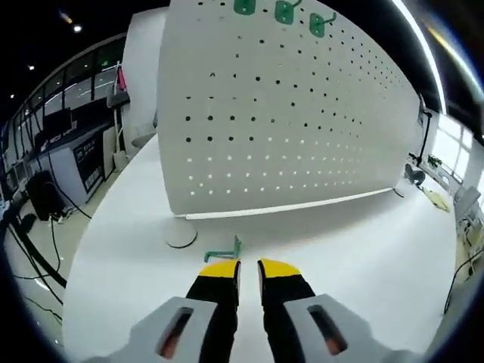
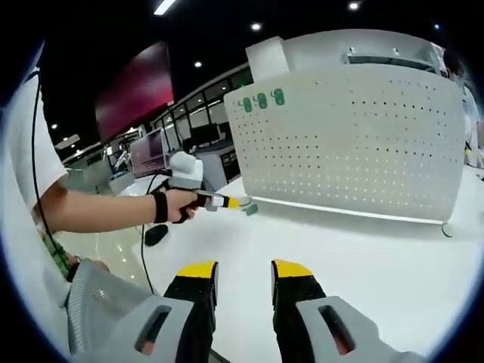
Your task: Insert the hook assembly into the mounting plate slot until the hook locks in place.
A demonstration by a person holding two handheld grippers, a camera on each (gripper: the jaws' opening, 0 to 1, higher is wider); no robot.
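Observation:
A white perforated mounting plate (image 1: 287,121) stands upright on the white table (image 1: 363,257), with three green hooks (image 1: 283,11) hung along its top edge. A loose green hook (image 1: 227,249) sits just past the yellow tips of my left gripper (image 1: 249,265), whose jaws are drawn close on it, a short way in front of the plate's lower edge. In the right gripper view the plate (image 2: 355,136) is at the far side and a hand holds the left gripper (image 2: 236,203) with the green hook (image 2: 250,209) at its tip. My right gripper (image 2: 244,272) is open over bare table, holding nothing.
A round foot (image 1: 181,238) carries the plate's left end and another foot (image 2: 448,229) its right end. A person's arm (image 2: 98,208) reaches in from the left. A dark object (image 2: 155,234) lies at the table edge. Desks, monitors and cables (image 1: 45,204) fill the room's left.

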